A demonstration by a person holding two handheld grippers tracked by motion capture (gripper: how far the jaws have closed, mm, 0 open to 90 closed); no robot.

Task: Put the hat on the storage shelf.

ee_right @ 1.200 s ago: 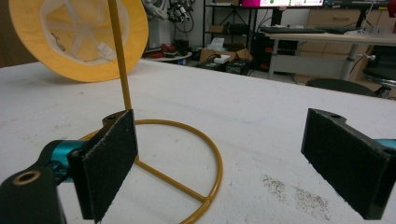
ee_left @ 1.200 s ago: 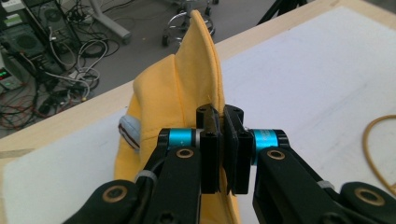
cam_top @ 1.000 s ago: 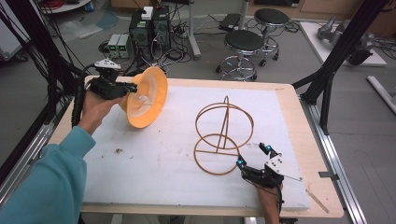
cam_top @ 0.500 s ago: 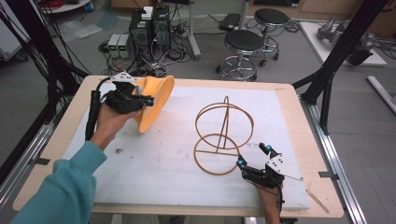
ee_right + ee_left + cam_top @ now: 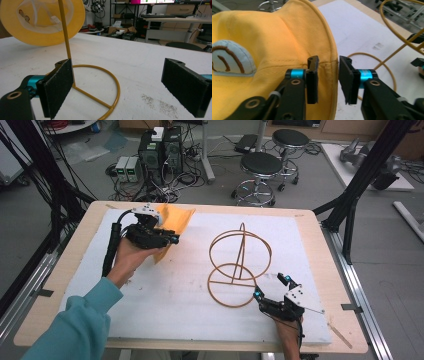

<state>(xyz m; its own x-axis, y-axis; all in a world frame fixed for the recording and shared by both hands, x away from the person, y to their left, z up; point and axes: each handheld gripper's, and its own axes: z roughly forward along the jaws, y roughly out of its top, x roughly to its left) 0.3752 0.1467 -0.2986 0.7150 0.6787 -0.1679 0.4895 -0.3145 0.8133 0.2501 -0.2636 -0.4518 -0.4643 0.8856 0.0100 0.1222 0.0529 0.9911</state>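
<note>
high view: a white mat (image 5: 165, 300) covered a wooden table (image 5: 320, 235), with both grippers over it.
left gripper: the left gripper (image 5: 167, 239) sat at about 10 o'clock on the mat, held up in a hand (image 5: 131, 259) with a teal sleeve (image 5: 80, 330).
left jaws: seen along the left gripper (image 5: 328, 80), they stood either side of the hat brim with a gap showing on the right side; whether they actually pinched the cloth could not be told.
hat: the yellow hat (image 5: 172, 222) was raised off the mat at the left gripper, tilted; a pale blue patch (image 5: 230, 58) with brown stitching showed on its crown.
hat from the right: the hat (image 5: 42, 20) showed its white lining, at 11 o'clock.
stand: a yellow wire stand (image 5: 239, 265) stood at the mat's centre, a ring base and an upright hoop.
right gripper: the right gripper (image 5: 272, 287) lay at about 5 o'clock, just beside the ring base.
right jaws: spread wide on the right gripper (image 5: 120, 85), holding nothing; the stand (image 5: 100, 85) rose close by the left pad.
</note>
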